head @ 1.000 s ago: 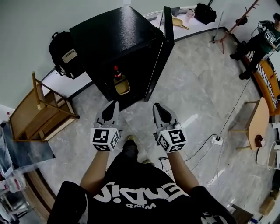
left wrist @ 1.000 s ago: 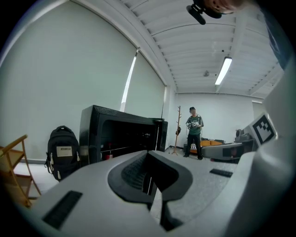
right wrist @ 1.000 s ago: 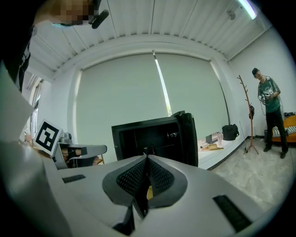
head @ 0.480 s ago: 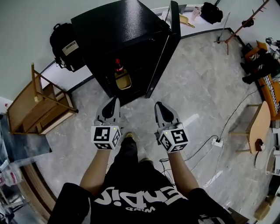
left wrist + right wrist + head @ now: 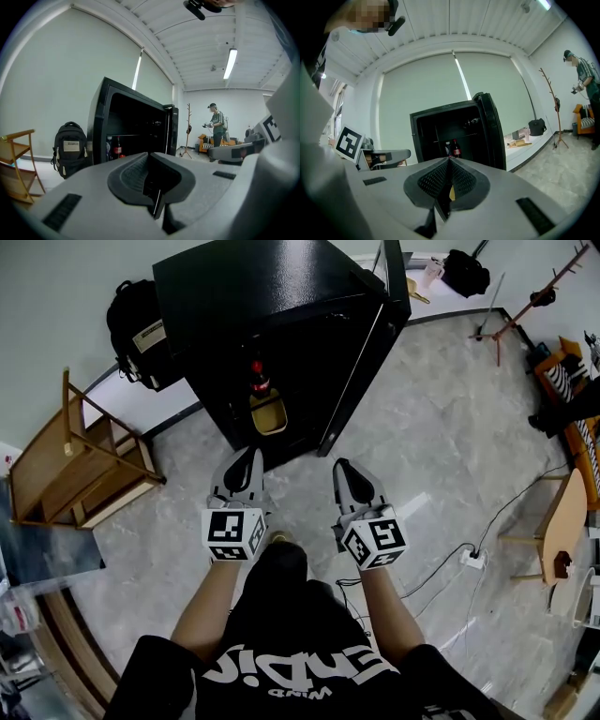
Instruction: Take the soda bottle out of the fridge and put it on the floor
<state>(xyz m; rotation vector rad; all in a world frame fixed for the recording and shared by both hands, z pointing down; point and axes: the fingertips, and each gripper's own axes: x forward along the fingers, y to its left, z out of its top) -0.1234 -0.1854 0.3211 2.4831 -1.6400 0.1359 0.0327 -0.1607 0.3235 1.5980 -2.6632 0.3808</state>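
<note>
I've edged nearer the open fridge (image 5: 272,287); my left hand-held gripper (image 5: 250,456) and right hand-held gripper (image 5: 343,466) are closed and empty, soda bottle (image 5: 260,381) still inside.

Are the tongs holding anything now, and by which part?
Nothing is held: left tongs and right tongs are shut, empty. The soda bottle stands inside the fridge.

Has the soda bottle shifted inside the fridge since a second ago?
No. The soda bottle stands at the same spot in the fridge, just above the tan object.
</note>
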